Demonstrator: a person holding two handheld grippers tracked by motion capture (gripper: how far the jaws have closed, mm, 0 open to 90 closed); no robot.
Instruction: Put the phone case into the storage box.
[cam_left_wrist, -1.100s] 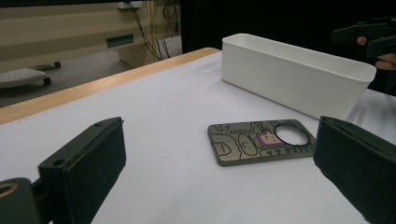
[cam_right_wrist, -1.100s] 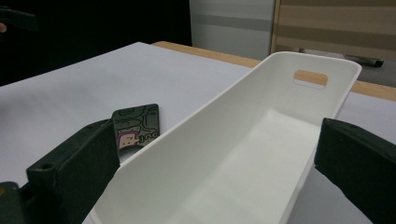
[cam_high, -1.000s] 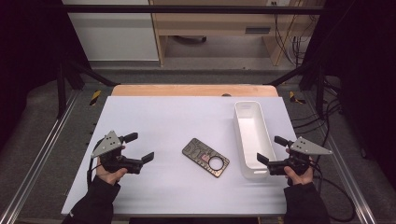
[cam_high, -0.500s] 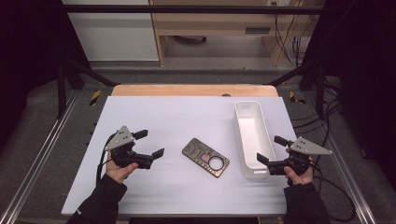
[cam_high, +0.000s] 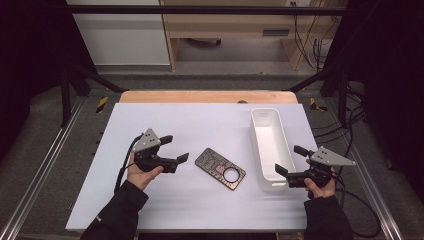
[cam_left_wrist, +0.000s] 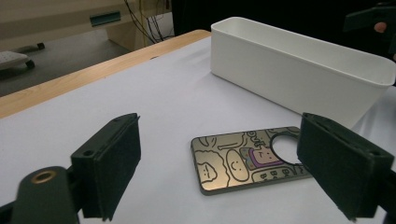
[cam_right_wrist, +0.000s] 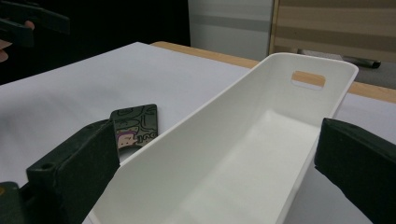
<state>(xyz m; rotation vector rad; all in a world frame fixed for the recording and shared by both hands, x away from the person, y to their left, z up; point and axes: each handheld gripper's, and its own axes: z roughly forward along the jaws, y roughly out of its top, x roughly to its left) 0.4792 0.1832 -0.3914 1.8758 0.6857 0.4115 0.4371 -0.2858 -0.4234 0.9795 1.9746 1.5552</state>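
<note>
The flat rectangular metal card with cartoon drawings and a round hole (cam_high: 220, 168) lies flat on the white table top (cam_high: 200, 125), a little apart from the long white plastic bin (cam_high: 270, 150). Taking this bin as the landmark, the card is on its left side, near the bin's front half, and it does not touch the bin wall. The card lies at an angle to the bin, and the end with the round hole is the end closer to the bin.

The left gripper (cam_high: 176, 150) is further left of the bin, just beside the far end of the card. Its jaws are spread wide apart and hold nothing. In the left gripper view the card (cam_left_wrist: 250, 158) is seen between the two black jaws, and the bin (cam_left_wrist: 299, 65) stands behind it.

The right gripper (cam_high: 292, 160) is at the right front corner of the bin, with its jaws pointing toward the bin. These jaws are also released and grasp nothing. In the right gripper view the bin (cam_right_wrist: 224, 140) is seen between them, and a part of the card (cam_right_wrist: 135, 123) shows beside the bin's left wall.
</note>
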